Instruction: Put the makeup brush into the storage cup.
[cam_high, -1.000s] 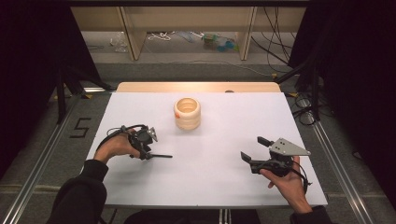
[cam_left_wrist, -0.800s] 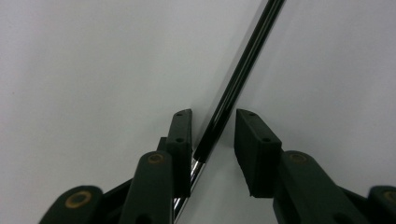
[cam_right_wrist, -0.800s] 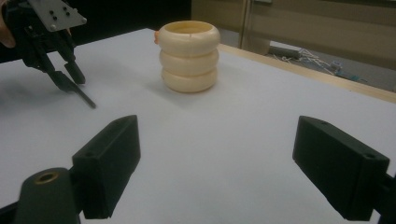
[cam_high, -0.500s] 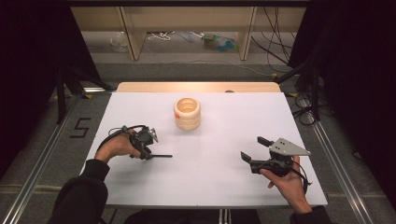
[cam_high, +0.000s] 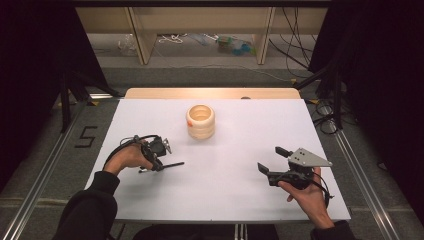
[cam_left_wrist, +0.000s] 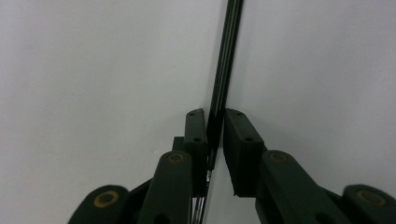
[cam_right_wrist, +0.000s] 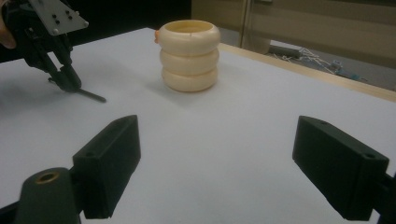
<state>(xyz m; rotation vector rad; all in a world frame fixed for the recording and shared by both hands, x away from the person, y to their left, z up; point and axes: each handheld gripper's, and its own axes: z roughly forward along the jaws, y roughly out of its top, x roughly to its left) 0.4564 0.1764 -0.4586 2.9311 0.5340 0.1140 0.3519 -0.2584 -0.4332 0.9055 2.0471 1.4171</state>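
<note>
A thin black stick (cam_high: 170, 165) lies flat on the white table (cam_high: 230, 195) at the left. My left gripper (cam_high: 156, 167) points down at its near end, held by a hand. In the left gripper view the stick (cam_left_wrist: 227, 56) runs up between the two pads (cam_left_wrist: 196, 135). The jaws have just been closing, and my left gripper (cam_left_wrist: 215, 119) is shut on the stick. A cream ribbed ring-shaped cup (cam_high: 200, 121) stands upright mid-table. My right gripper (cam_high: 272, 159) rests at the right, open and holding nothing, facing the cup (cam_right_wrist: 189, 56).
The right gripper view shows the left gripper (cam_right_wrist: 65, 79) and the stick (cam_right_wrist: 91, 95) to the left of the cup. A wooden strip (cam_high: 210, 93) edges the table's far side. Metal rails (cam_high: 360, 175) run along both sides, with cables on the floor behind.
</note>
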